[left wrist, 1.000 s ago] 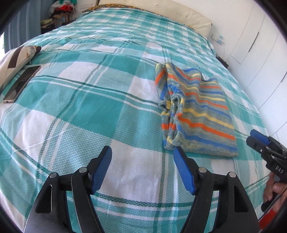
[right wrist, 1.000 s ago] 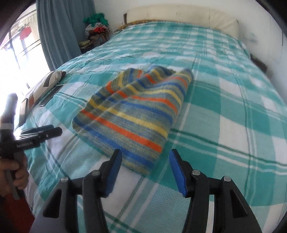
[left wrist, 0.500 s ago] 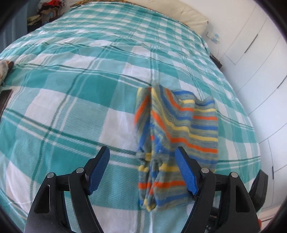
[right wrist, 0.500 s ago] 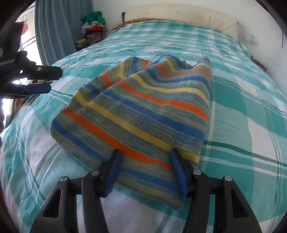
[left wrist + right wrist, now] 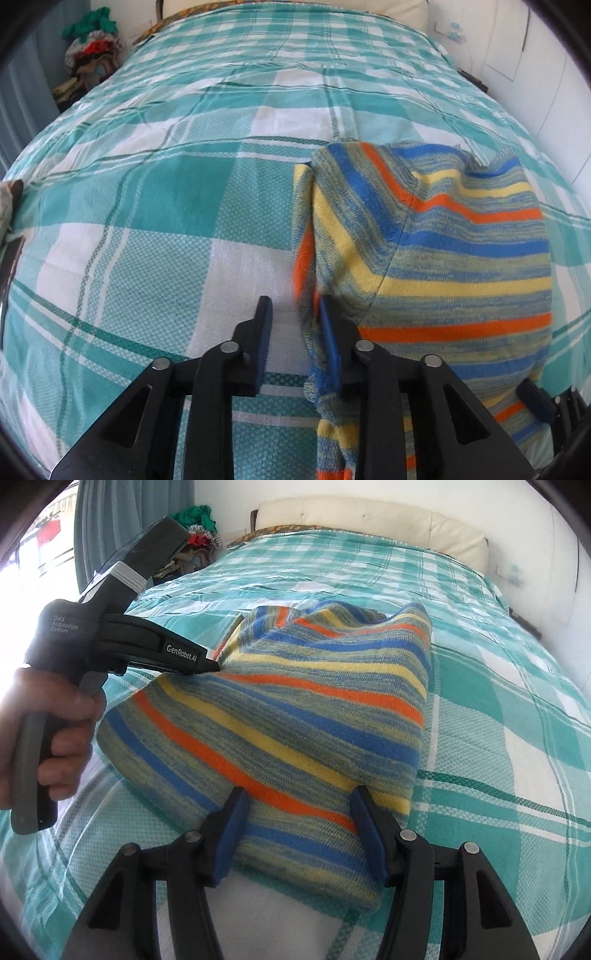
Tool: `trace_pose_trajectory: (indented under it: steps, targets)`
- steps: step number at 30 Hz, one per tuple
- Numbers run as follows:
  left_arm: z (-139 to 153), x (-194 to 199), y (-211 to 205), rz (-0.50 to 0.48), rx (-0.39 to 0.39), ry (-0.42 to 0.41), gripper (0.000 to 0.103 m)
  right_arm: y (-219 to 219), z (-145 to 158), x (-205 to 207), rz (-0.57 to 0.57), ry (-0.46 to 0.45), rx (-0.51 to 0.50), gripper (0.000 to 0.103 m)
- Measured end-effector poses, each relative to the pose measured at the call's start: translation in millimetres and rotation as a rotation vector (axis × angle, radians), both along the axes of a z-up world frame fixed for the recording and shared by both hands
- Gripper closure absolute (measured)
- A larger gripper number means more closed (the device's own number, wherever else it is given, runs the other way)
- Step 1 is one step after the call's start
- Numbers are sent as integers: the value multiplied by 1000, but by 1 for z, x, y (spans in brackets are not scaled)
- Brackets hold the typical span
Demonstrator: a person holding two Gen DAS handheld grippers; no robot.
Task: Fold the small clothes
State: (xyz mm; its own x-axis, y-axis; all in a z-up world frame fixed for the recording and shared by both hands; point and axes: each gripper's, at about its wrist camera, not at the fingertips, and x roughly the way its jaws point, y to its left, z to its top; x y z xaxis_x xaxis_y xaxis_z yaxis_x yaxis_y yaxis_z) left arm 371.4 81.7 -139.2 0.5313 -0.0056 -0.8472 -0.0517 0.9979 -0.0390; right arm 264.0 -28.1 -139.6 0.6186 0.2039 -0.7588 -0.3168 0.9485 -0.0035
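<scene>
My striped jumper (image 5: 314, 723) lies on the bed (image 5: 147, 206), already folded into a thick bundle. My left gripper (image 5: 295, 325) has its jaws nearly closed beside the bundle's side edge, though I cannot tell whether they pinch it. My right gripper (image 5: 299, 834) has its jaws wide open astride the near end, so at least one fold looks left.

Your left gripper (image 5: 295, 325): matte black plastic fingers, blue pads (image 5: 330, 343) on the inner faces, round silver screw heads at each linkage pivot, triangular cut-outs in the outer arms. Right gripper (image 5: 297, 823) has the same build: black linkage, blue pads (image 5: 231, 834), four silver pivot screws. From the right wrist view, the left unit's side reads "GenRobot.AI" in white on the black body, with "Data Acquisition System" in small grey print further back. It has a dark grey pistol-style handle, a grey trigger, and a pale band wrapped round the block on top. Your left hand (image 5: 55, 734): bare skin, light tone, no glove.
</scene>
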Motion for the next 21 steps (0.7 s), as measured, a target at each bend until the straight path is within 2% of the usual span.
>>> trace_pose_trajectory:
  steps: [1,2,4,9,13,15,16,17,19,20,21]
  targets:
    - [0,0,5,14,-11,5,59,0,0,1,0,0,0,45]
    - [0,-1,10,25,-26,11,57,0,0,1,0,0,-1,45]
    - [1,-1,14,33,-28,23,57,0,0,1,-1,-1,-2,45]
    - [2,-12,15,11,38,53,59,0,0,-1,-2,-1,-4,45]
    - [16,-42,26,-3,-36,45,51,-2,7,-4,-19,21,-5,44]
    - [26,-61,28,-25,-116,10,41,-3,21,-13,-52,34,-7,41]
    - [29,-69,27,-45,-150,-10,31,-4,27,-20,-60,21,10,39]
    - [29,-76,23,-65,-161,-24,26,-4,30,-29,-57,11,33,34]
    - [18,-80,10,-105,-107,4,26,0,22,-38,-29,50,37,28]
    - [8,-79,6,-127,-76,43,32,2,14,-41,-16,77,7,27]
    - [2,-80,5,-143,-66,55,32,3,12,-46,2,74,-20,27]
